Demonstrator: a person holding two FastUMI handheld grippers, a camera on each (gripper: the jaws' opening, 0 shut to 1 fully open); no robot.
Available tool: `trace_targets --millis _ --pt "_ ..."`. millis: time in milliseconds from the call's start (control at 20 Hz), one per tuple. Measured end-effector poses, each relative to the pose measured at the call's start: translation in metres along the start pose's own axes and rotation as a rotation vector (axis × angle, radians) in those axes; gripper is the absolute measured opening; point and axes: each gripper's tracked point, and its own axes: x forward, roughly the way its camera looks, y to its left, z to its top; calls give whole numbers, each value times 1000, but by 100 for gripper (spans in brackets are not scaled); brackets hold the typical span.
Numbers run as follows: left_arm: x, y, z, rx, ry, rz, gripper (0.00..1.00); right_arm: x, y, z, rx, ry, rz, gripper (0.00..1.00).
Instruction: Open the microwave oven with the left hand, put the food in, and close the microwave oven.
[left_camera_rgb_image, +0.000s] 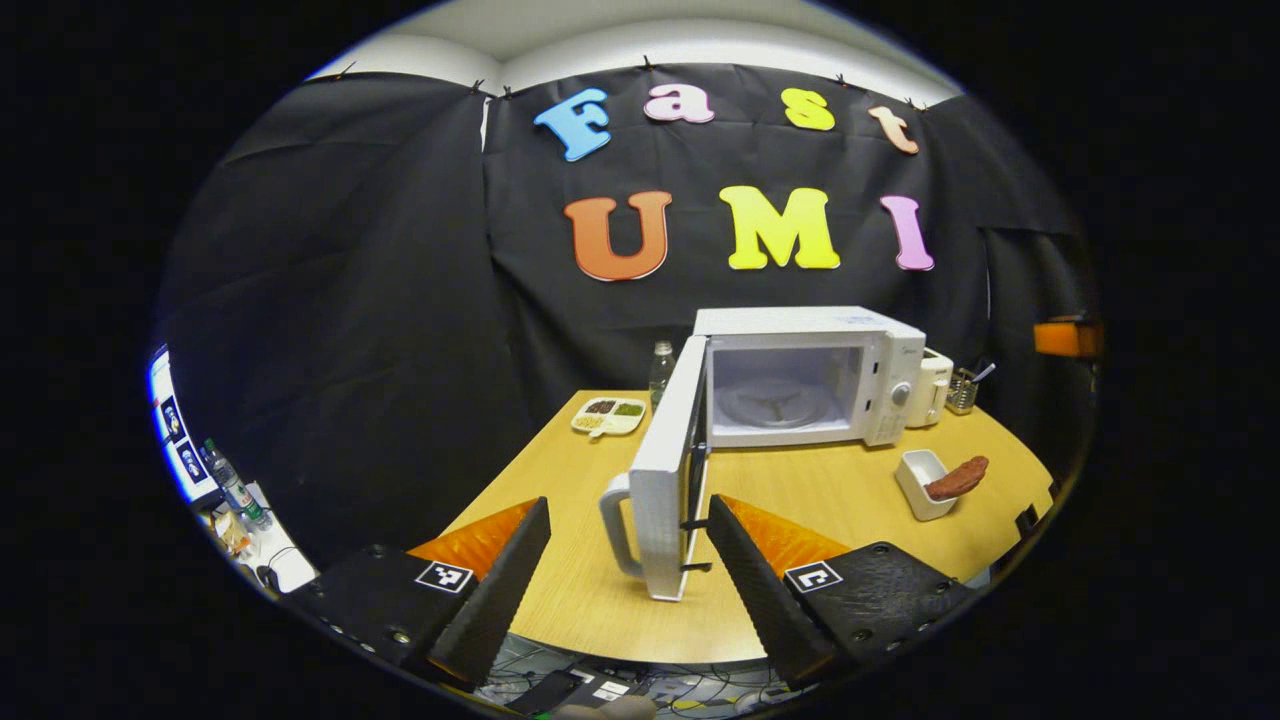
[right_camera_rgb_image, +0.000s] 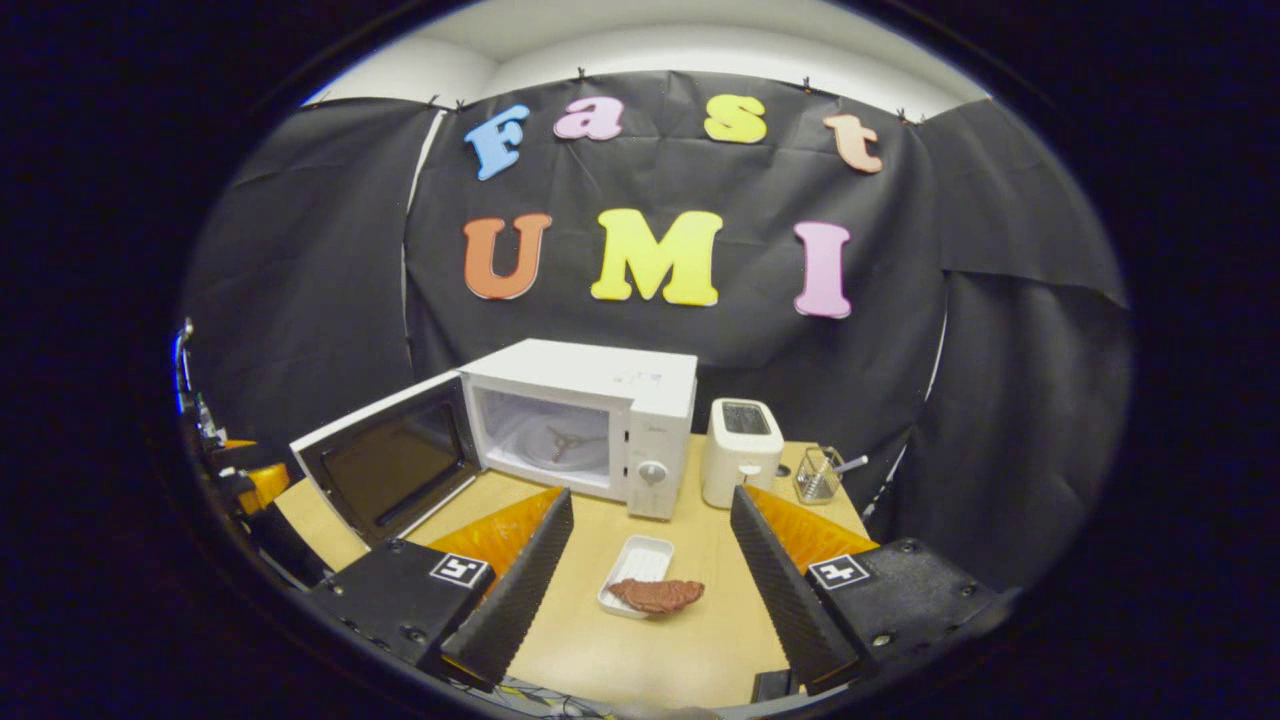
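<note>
My left gripper (left_camera_rgb_image: 628, 560) and right gripper (right_camera_rgb_image: 650, 560) both gape, empty; microwave (right_camera_rgb_image: 585, 425) door (left_camera_rgb_image: 668, 480) open, food (right_camera_rgb_image: 657, 594) on its tray (right_camera_rgb_image: 640, 560).

Left gripper view: camera at the near edge of the surface (left_camera_rgb_image: 590, 590), facing the booth wall, close to the edge of the open microwave door (left_camera_rgb_image: 668, 480). Right gripper view: camera set farther right, facing the microwave (right_camera_rgb_image: 585, 425) front and toaster (right_camera_rgb_image: 741, 450). Both views share the microwave, dish (right_camera_rgb_image: 636, 572) and wall.
</note>
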Motion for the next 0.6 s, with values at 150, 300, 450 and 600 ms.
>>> trace_targets --millis 150,300,450,600 --pt "-12 -35 41 -11 -57 -57 97 15 -21 -61 62 98 -9 100" --pt "-20 -67 85 -17 -123 -109 97 34 -30 -114 137 190 13 100" --pt "-22 -96 121 -44 -168 -156 97 60 -29 -151 231 271 66 98" --pt "-20 -113 145 -19 -185 -160 97 88 -28 -180 311 332 128 97"
